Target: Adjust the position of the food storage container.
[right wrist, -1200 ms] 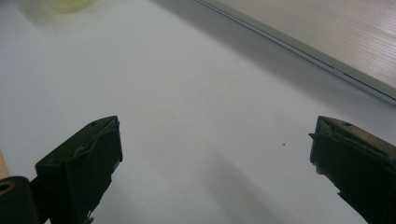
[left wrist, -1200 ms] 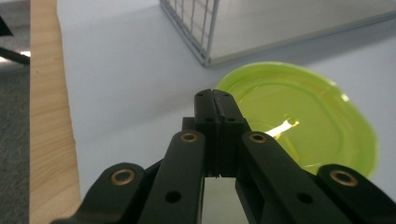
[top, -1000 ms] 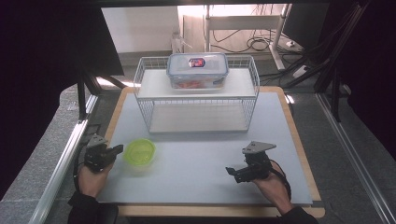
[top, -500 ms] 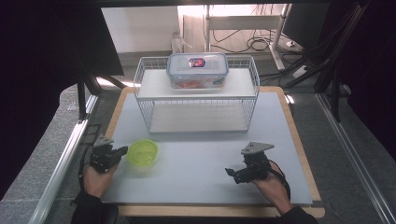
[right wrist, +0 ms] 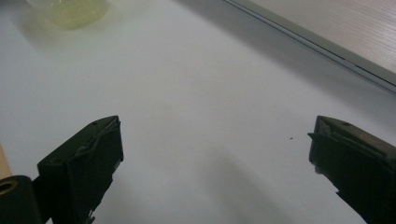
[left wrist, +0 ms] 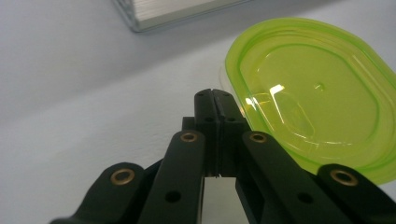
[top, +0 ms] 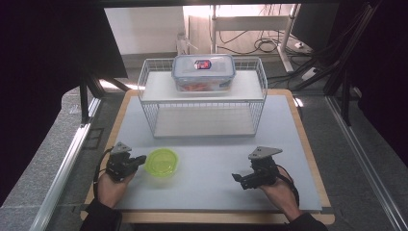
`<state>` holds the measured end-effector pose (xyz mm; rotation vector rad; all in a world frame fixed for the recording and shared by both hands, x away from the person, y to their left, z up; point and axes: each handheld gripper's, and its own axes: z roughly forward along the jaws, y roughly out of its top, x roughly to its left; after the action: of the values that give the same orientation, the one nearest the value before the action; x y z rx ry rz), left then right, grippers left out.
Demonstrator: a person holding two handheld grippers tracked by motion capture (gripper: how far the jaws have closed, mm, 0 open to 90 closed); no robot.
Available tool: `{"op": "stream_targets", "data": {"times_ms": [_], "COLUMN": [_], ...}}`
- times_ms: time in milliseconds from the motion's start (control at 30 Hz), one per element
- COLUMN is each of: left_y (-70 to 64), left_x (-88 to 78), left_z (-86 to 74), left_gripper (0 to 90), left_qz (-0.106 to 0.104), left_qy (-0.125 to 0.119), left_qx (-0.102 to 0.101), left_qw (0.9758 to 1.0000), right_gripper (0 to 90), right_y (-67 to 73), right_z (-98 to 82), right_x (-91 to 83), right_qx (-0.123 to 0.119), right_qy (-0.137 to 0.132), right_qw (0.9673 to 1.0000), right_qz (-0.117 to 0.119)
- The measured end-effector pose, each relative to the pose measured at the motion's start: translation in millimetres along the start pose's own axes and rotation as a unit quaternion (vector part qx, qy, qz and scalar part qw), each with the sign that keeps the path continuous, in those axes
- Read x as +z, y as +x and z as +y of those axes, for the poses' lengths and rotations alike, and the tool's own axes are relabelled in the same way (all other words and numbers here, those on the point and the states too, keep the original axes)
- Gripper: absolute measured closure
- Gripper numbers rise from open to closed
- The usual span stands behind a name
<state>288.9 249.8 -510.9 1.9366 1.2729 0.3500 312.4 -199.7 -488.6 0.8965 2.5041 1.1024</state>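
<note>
A low oval tub with a translucent green lid (top: pixel 162 162) lies on the grey mat at the front left. My left gripper (top: pixel 142 159) is shut with nothing between its jaws, and its tip is at the tub's left rim. In the left gripper view the closed jaws (left wrist: pixel 215 97) sit right against the edge of the green lid (left wrist: pixel 313 93); I cannot tell whether they touch. My right gripper (top: pixel 236 178) rests low over the mat at the front right, pointing left. Its jaws (right wrist: pixel 215 135) stand wide open over bare mat, and the green tub (right wrist: pixel 70 9) shows blurred far ahead.
A white wire rack (top: pixel 144 103) stands at the back middle of the table. A clear box with a blue-rimmed lid (top: pixel 203 72) sits on its top shelf. The grey mat (top: pixel 216 154) stretches between my two hands. A metal rail (top: pixel 67 163) runs along the table's left side.
My left gripper has moved right, staying shut, and the green-lidded tub has shifted right along with it. The right gripper has stayed where it was.
</note>
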Motion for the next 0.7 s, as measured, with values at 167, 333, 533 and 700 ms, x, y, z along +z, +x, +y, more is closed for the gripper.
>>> {"op": "stream_targets", "data": {"times_ms": [167, 333, 533, 700], "left_y": [-18.4, -28.7, -25.2, -26.1], "left_x": [10.2, 18.6, 17.1, 13.9], "left_z": [1.9, 2.7, 1.1, 3.2], "left_gripper": [89.7, 89.7, 89.3, 89.0], "left_qz": [-0.032, -0.043, -0.040, -0.042], "left_qy": [0.016, 0.030, 0.029, 0.019], "left_qx": [0.020, 0.038, 0.036, 0.041], "left_qw": [0.9991, 0.9979, 0.9981, 0.9981], "right_gripper": [2.8, 2.8, 2.8, 2.8], "right_y": [0.2, 0.5, 0.6, 0.8], "right_z": [0.0, -0.2, -0.2, -0.6], "right_x": [0.2, 0.2, 0.2, 1.4], "right_qx": [-0.001, -0.001, -0.001, -0.002], "right_qy": [0.001, 0.003, 0.003, 0.005], "right_qw": [1.0000, 1.0000, 1.0000, 1.0000], "right_qz": [0.000, 0.001, 0.001, 0.002]}}
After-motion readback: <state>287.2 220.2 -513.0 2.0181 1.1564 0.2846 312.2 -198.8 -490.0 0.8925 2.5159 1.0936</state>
